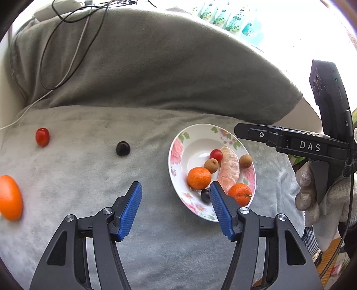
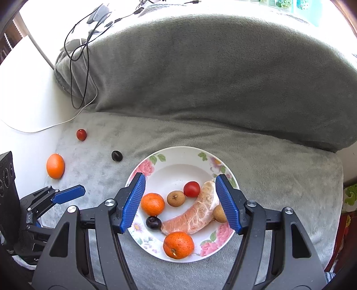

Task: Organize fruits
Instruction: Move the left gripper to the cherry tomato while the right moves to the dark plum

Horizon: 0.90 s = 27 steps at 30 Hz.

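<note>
A flowered plate [image 1: 178, 142] [image 2: 178, 156] on the grey blanket holds two tangerines [image 2: 152, 204], a pomelo wedge [image 2: 194, 217], a cherry tomato [image 2: 191, 189], two brown longans [image 2: 176, 198] and a dark grape [image 2: 153, 222]. Loose on the blanket to the left lie a cherry tomato [image 1: 42, 136] [image 2: 81, 134], a dark grape [image 1: 123, 148] [image 2: 117, 155] and an orange [image 1: 10, 197] [image 2: 55, 166]. My left gripper [image 1: 176, 189] is open and empty, left of the plate. My right gripper [image 2: 179, 181] is open and empty above the plate.
A big grey cushion [image 1: 156, 67] [image 2: 212, 78] rises behind the blanket. Cables [image 1: 58, 55] [image 2: 78, 67] trail over its left end. Green packets [image 1: 229, 20] stand at the back right. The right gripper's body [image 1: 312, 145] hangs beside the plate.
</note>
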Motion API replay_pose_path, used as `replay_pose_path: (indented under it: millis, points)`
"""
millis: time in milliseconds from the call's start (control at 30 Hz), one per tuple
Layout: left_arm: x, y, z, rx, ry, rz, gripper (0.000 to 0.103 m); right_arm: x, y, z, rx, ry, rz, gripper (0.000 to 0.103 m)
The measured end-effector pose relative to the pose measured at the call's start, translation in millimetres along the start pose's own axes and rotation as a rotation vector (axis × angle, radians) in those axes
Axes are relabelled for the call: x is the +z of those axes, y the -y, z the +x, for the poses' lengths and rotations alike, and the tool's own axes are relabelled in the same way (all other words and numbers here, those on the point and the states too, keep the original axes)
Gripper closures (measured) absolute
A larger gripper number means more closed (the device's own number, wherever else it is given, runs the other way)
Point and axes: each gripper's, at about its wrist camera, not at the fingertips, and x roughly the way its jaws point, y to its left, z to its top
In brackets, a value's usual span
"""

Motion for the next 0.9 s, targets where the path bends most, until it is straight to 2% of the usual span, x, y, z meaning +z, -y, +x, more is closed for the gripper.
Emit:
replay_pose_path:
  millis: [133, 400, 600, 900]
  points:
    - [2, -17, -5, 0.028, 0.007, -0.016, 0.04, 5, -12, 4, 0.01, 0.003, -0.032, 0.035]
    - [14, -64, -16, 0.092, 0.043, -0.103, 0.041, 14, -34, 13, -0.014, 0.002, -0.098, 0.035]
    - [26, -93, -18, 0.145, 0.05, -0.127, 0.041, 25, -46, 25, -0.049, -0.024, -0.112, 0.035]
    - [41, -140, -16, 0.186, 0.057, -0.172, 0.041, 35, -59, 47, -0.006, -0.051, -0.115, 0.035]
